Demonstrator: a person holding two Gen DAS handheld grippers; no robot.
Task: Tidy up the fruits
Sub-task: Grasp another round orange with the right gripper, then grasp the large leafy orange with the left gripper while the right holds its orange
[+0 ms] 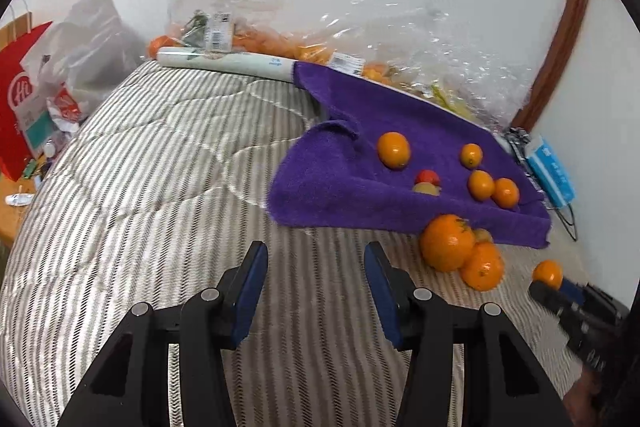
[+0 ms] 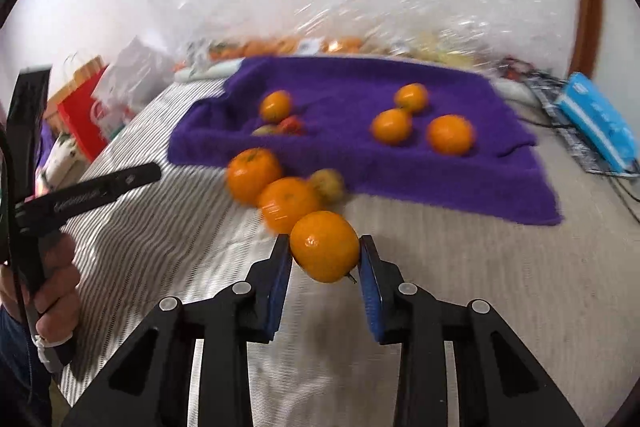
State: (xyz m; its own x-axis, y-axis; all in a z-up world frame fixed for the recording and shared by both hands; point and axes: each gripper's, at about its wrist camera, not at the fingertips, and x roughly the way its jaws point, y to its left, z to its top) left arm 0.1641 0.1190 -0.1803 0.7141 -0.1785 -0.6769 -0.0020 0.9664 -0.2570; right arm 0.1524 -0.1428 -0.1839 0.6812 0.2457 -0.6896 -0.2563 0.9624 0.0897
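Note:
My right gripper (image 2: 325, 243) is shut on an orange mandarin (image 2: 325, 247), held just above the striped bedcover (image 2: 440, 287); the same fruit shows at the lower right of the left wrist view (image 1: 548, 273). Two more oranges (image 2: 254, 173) (image 2: 288, 203) and a small yellowish fruit (image 2: 327, 183) lie at the front edge of a purple towel (image 2: 360, 79). On the towel rest several oranges (image 1: 394, 149) and a small red and yellow fruit pair (image 1: 427, 181). To their left, my left gripper (image 1: 316, 251) stands open over bare bedcover with nothing between its fingers.
Clear plastic bags (image 1: 280, 39) of fruit line the wall behind the towel, with a pale rolled tube (image 1: 224, 63) in front of them. A red paper bag (image 1: 16, 99) and clutter stand at far left. A blue box (image 1: 552, 175) lies right of the towel.

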